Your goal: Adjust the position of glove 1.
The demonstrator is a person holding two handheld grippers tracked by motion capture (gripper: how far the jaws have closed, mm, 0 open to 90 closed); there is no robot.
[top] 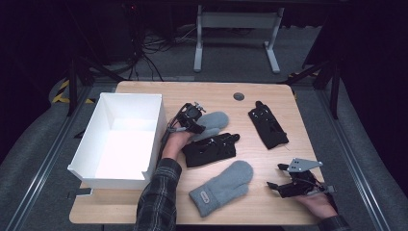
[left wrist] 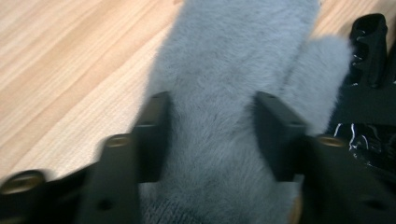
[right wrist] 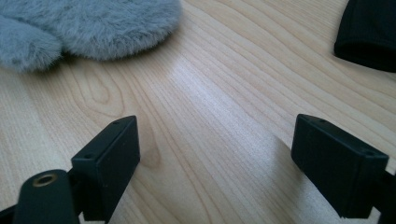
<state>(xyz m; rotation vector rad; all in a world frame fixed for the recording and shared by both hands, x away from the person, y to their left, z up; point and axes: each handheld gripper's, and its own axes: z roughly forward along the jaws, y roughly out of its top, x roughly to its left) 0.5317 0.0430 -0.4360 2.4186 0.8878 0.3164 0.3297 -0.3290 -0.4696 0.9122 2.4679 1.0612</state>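
A fluffy grey mitten (top: 214, 122) (left wrist: 224, 70) lies mid-table, and my left gripper (top: 195, 120) (left wrist: 210, 121) is shut on it, its pads pressing into the fur on both sides near the cuff. A black glove (top: 211, 149) (left wrist: 369, 84) lies right against that mitten. Nearer the front edge lies a second grey mitten (top: 223, 185) (right wrist: 93, 23). My right gripper (top: 275, 176) (right wrist: 215, 135) rests at the front right, open over bare wood with nothing between its jaws.
A white open box (top: 130, 110) stands on the left side of the wooden table (top: 269, 211), close to the left forearm. Another black glove (top: 268, 126) (right wrist: 369, 32) lies at the back right. A round grey grommet (top: 238, 96) sits near the far edge.
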